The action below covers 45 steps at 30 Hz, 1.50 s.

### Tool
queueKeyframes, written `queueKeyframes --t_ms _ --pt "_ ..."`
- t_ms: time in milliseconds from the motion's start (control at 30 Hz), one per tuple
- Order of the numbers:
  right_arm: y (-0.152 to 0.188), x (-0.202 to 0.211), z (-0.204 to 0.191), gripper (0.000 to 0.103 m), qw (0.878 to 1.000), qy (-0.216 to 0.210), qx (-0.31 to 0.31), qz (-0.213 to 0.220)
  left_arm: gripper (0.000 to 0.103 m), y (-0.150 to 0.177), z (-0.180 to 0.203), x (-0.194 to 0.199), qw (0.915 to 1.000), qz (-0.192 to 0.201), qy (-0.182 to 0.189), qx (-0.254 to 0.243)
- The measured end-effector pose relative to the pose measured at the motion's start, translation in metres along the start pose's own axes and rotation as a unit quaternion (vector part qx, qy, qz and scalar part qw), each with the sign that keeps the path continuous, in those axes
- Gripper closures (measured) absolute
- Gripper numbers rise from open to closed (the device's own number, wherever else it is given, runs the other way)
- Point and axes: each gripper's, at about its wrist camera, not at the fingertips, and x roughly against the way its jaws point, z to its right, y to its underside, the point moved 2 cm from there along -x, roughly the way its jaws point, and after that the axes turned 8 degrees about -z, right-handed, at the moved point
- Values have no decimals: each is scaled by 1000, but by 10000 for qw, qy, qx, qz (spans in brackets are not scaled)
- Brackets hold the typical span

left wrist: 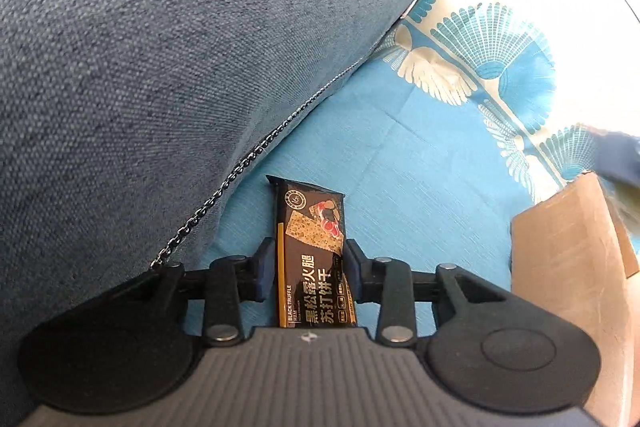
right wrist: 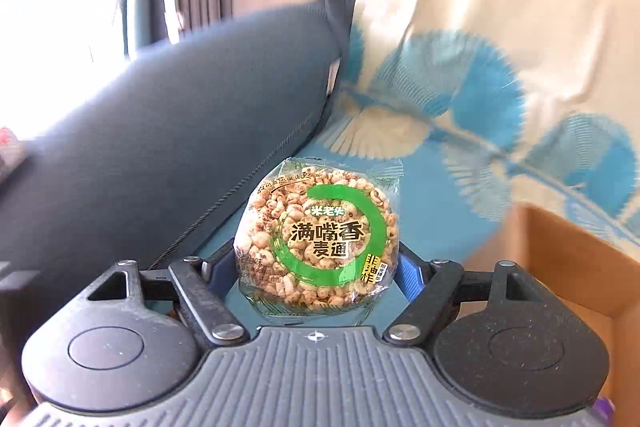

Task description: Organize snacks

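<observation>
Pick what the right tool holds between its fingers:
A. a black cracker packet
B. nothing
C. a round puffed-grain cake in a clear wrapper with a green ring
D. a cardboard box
C: in the right wrist view, the right tool has its blue fingers closed on either side of the round puffed-grain cake, lifted above the blue cloth.

Bright daylight floods both views, blowing the patterned cloth (left wrist: 500, 39) out to white at upper right. The right view is motion-blurred; fisheye bending curves the edges.
</observation>
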Motion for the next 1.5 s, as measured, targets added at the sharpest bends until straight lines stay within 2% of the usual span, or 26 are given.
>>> queueKeyframes --t_ms 67,167,267,400,467,533,567,633,667,833,900,967,1067,1233,1433,1467,1500 --pt "21 37 4 24 9997 -55 -149 203 66 0 -1 0 10000 -53 15 -48" --pt "60 81 4 24 9985 -124 -333 414 80 -2 -1 8 9998 -174 23 -131" --pt "99 110 4 24 9964 -338 -600 494 86 -4 4 19 9971 -503 117 -550" --pt "145 116 -15 24 9950 -619 -669 410 87 0 9 29 9864 -883 201 -1375" --pt "161 104 -24 24 9941 -770 -718 276 87 2 6 31 9795 -1066 279 -1684" --pt "175 85 -35 24 9959 -675 -602 97 87 10 4 33 9715 -1239 419 -1977" --pt "182 78 -38 24 9963 -648 -559 12 86 12 2 33 9705 -1247 471 -2011" --pt "194 68 -47 24 9970 -638 -445 -55 74 14 -1 34 9737 -1122 558 -1905" --pt "199 63 -50 24 9974 -612 -366 -71 61 15 -3 36 9762 -1027 606 -1814" --pt "209 46 -55 24 9974 -633 -317 -131 53 20 4 31 9806 -809 608 -1681" --pt "207 41 -56 24 9976 -610 -294 -143 37 18 10 26 9805 -740 520 -1744" --pt "209 40 -58 24 9976 -607 -302 -136 26 14 12 23 9810 -731 415 -1751" --pt "208 37 -57 24 9980 -536 -309 -154 24 11 12 17 9819 -762 419 -1684" --pt "212 26 -49 24 9965 -521 -535 -383 21 12 24 2 9797 -704 147 -1873" --pt "215 15 -40 24 9942 -576 -718 -558 21 23 42 -16 9660 -690 -555 -2427" --pt "216 14 -40 24 9939 -579 -733 -583 22 25 44 -17 9627 -697 -656 -2532" --pt "216 12 -39 24 9936 -585 -747 -608 29 27 46 -18 9595 -689 -708 -2637"
